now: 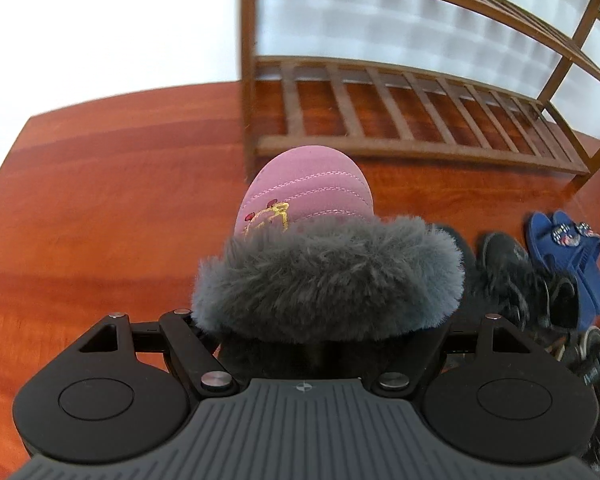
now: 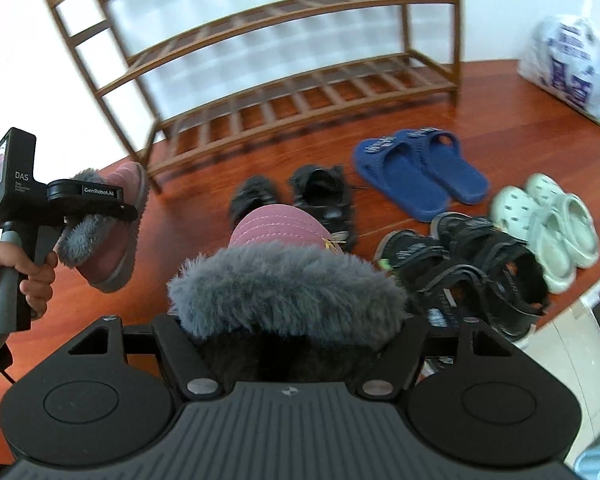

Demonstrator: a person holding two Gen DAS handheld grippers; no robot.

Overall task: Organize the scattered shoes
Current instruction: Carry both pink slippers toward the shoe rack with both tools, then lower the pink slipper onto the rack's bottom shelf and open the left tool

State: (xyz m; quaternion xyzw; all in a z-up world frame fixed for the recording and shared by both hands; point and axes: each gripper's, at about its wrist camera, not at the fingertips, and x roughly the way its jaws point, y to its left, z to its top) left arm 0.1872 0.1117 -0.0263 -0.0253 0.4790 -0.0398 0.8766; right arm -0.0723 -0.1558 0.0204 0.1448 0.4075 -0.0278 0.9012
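Left gripper clamps pink fur-cuffed slipper; shoe rack ahead.

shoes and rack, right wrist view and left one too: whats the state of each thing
left pink slipper: lifted off the floor, held in the left gripper
right pink slipper: held in the right gripper, jaws hidden by fur
shoe rack: upright, shelves bare
blue slides: on floor, paired
black furry shoes: on floor
black sandals: on floor, side by side
mint clogs: on floor, paired
plastic bag: on floor
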